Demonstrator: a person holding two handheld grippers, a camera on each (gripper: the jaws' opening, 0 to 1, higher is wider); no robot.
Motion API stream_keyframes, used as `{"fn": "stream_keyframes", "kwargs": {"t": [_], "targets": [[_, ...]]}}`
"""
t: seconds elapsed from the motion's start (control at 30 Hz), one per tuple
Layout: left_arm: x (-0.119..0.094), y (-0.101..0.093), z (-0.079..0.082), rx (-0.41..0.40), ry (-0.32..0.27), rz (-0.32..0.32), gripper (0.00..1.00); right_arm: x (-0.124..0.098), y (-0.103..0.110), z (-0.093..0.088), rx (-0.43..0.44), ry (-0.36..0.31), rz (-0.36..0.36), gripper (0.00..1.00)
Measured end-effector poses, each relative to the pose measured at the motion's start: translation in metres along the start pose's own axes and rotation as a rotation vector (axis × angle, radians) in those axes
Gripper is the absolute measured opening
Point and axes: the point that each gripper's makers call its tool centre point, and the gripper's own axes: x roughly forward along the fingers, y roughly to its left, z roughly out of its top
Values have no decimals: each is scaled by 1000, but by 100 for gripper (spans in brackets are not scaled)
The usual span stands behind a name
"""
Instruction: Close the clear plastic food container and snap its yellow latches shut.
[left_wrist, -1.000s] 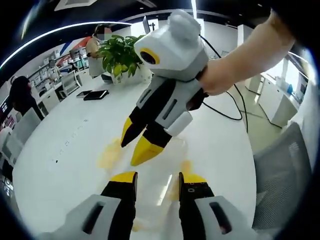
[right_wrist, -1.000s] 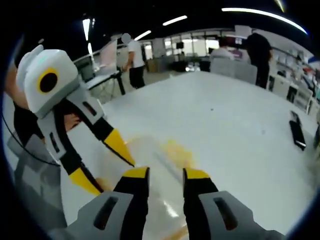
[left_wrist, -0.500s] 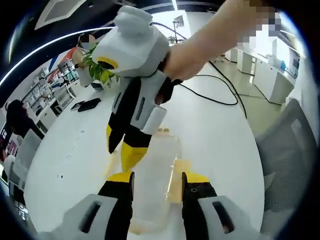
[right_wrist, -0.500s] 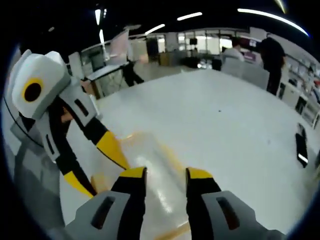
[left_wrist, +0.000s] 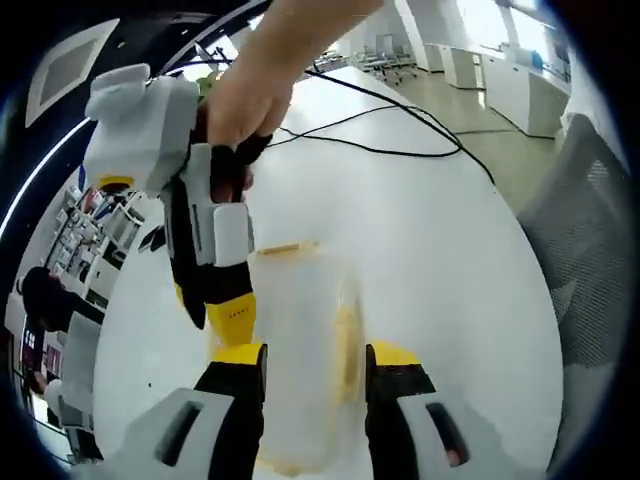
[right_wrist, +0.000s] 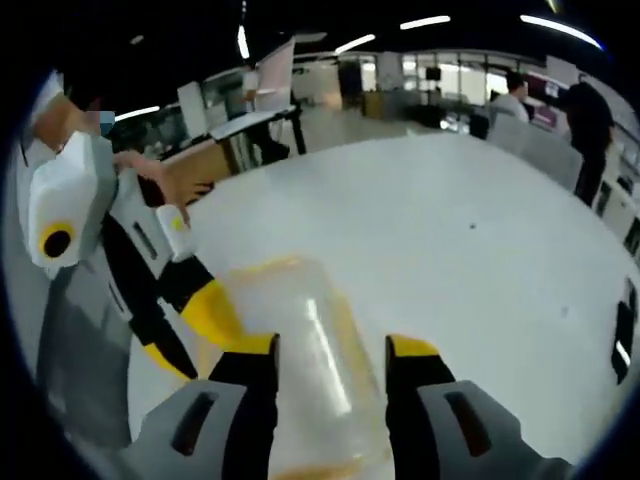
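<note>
Left gripper view: the left gripper (left_wrist: 310, 355) stands over a clear container (left_wrist: 300, 330) on the white tabletop (left_wrist: 450, 260), fingers (left_wrist: 238, 358) wide apart, one on each side of it, gripping nothing. Yellow latches (left_wrist: 345, 335) show along the container's sides. The right gripper (left_wrist: 225, 305), held by a hand (left_wrist: 245, 95), points down at the container's left edge. A black cable (left_wrist: 400, 135) trails across the tabletop.

Right gripper view: the right gripper (right_wrist: 330, 350) likewise straddles the container (right_wrist: 290, 340), fingers spread wide. The left gripper (right_wrist: 190, 320) reaches its left side.
</note>
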Motion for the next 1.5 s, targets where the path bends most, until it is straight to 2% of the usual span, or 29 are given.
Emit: {"fn": "stream_keyframes", "kwargs": {"t": [0.13, 0.37, 0.53, 0.6, 0.73, 0.83, 0.87, 1.13, 1.5], "targets": [[3, -2, 0, 6, 12, -10, 35, 1, 1, -9, -21, 75, 92, 41], [6, -3, -3, -6, 29, -25, 35, 2, 6, -10, -1, 142, 262, 39], [6, -1, -3, -10, 35, -25, 34, 7, 13, -13, -45, 221, 342, 42], [6, 0, -1, -12, 33, -30, 34, 9, 10, -14, -80, 254, 346, 40], [5, 4, 1, -25, 26, -31, 28, 9, 9, -13, -92, 279, 361, 38], [8, 4, -1, -16, 34, -39, 29, 9, 10, -14, -108, 295, 371, 38], [9, 2, -4, 10, 53, -46, 30, 8, 10, -15, -115, 303, 374, 38], [10, 1, -2, 57, 64, -43, 32, 10, 8, -17, -133, 329, 386, 39], [9, 0, -2, 65, 89, -45, 32, 13, 9, -18, -113, 357, 402, 38]]}}
